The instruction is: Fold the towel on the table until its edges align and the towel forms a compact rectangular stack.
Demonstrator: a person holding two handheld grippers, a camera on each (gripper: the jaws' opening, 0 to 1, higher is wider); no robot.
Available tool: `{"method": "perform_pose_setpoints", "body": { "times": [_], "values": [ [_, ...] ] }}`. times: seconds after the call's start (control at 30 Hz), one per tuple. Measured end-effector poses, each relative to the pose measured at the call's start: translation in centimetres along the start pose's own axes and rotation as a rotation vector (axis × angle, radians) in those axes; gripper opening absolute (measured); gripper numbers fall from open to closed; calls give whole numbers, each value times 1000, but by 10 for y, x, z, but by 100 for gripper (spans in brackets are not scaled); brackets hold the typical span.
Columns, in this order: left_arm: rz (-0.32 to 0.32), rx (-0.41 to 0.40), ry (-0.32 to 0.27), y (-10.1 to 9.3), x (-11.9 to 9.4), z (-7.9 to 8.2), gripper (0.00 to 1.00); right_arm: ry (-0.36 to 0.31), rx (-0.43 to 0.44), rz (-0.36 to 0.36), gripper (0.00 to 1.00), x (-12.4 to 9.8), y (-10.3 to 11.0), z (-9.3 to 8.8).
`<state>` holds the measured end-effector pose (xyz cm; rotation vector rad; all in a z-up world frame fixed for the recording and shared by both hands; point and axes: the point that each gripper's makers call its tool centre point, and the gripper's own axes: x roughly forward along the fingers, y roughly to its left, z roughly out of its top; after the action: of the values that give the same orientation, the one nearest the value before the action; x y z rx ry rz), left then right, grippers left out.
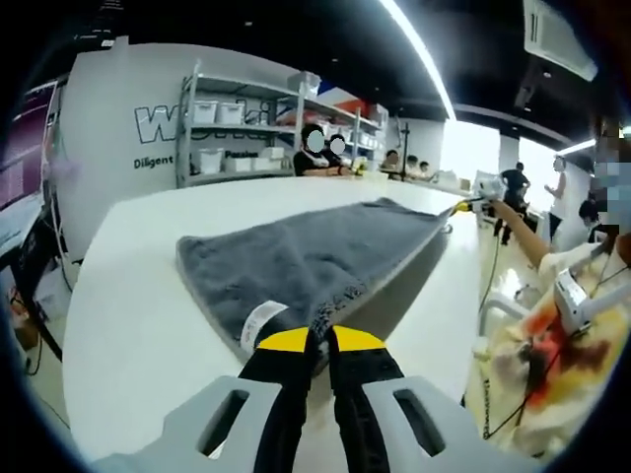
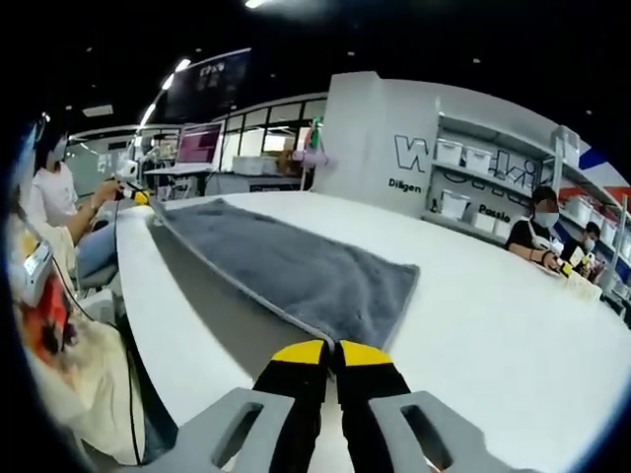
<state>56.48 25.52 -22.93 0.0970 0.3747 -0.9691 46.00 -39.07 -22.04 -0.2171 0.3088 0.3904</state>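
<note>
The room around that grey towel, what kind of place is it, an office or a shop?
Probably an open-plan lab or workshop, not a shop: a long white table holds the towel, metal shelves carry storage bins, and people sit working at other tables.

The towel (image 1: 306, 256) is laid flat on the surface (image 1: 138, 315), stretched between the two grippers. The left gripper (image 1: 321, 340) is placed at one near corner, the right gripper (image 2: 331, 351) at the other. Shelving (image 1: 246, 128) is seen behind the surface, with seated persons (image 1: 317, 153) before it
</note>
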Motion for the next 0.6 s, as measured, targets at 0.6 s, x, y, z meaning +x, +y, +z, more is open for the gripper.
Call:
{"method": "perform_pose_setpoints", "body": {
  "times": [0.6],
  "values": [
    [53,-3,-5,29,17,18,5,24,-51,-66,0,34,-26,13]
  ]
}}
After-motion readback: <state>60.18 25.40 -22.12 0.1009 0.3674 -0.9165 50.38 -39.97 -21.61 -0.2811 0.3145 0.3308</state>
